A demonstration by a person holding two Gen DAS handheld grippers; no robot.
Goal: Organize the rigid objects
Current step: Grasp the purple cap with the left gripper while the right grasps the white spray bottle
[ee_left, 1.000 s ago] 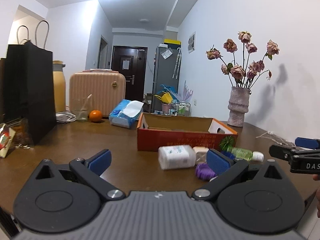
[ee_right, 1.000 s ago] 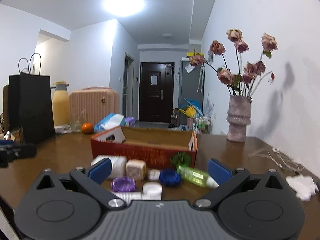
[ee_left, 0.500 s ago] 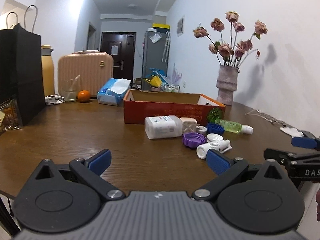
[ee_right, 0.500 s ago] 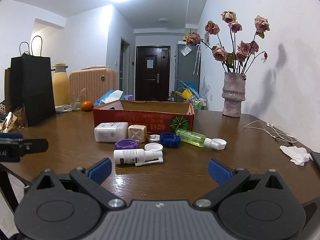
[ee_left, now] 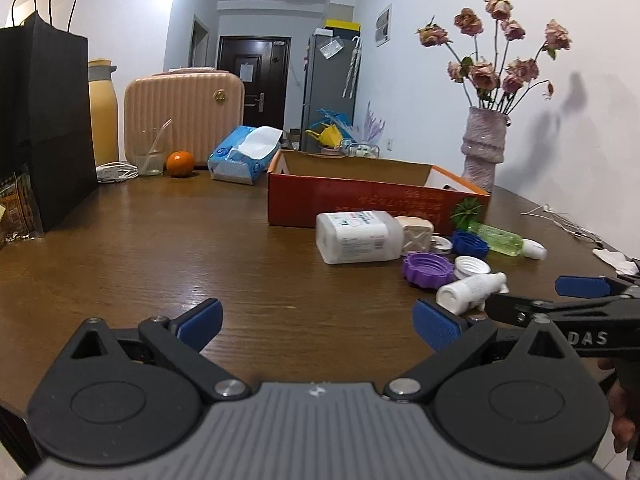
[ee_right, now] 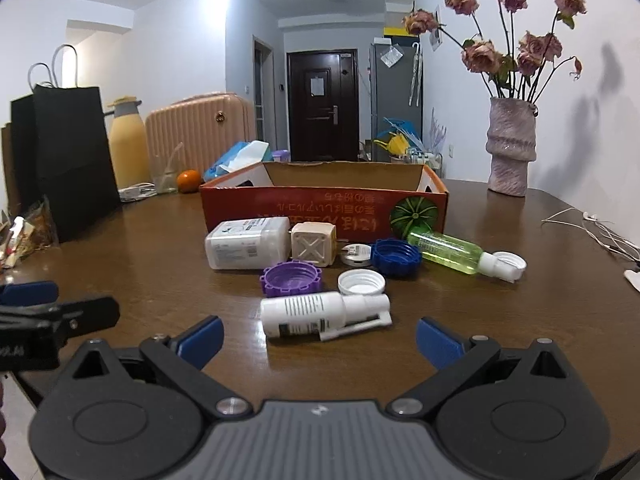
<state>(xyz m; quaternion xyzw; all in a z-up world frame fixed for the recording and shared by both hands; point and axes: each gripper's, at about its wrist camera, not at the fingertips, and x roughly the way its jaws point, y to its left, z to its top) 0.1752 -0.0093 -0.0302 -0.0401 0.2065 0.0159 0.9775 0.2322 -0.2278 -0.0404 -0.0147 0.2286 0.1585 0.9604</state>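
Note:
An open red cardboard box (ee_right: 324,206) (ee_left: 360,200) stands mid-table. In front of it lie a white square bottle (ee_right: 248,242) (ee_left: 356,236), a beige cube (ee_right: 314,244), a purple lid (ee_right: 291,278) (ee_left: 428,270), a blue lid (ee_right: 396,257), a white cap (ee_right: 361,282), a small tin (ee_right: 357,253), a green bottle (ee_right: 460,251) (ee_left: 500,238) and a white spray bottle (ee_right: 320,314) (ee_left: 470,286). My right gripper (ee_right: 318,338) is open and empty, just short of the spray bottle. My left gripper (ee_left: 318,322) is open and empty over bare table, left of the objects.
A black paper bag (ee_left: 44,120), a yellow flask (ee_left: 102,112), a pink suitcase (ee_left: 184,116), a glass (ee_left: 152,156), an orange (ee_left: 180,163) and a tissue pack (ee_left: 244,156) line the far left. A vase of dried roses (ee_right: 510,148) and cables (ee_right: 592,228) are on the right.
Both grippers rose and tilted down, so the tabletop and the objects show more fully. The right gripper came closer to the spray bottle. Both stayed open.

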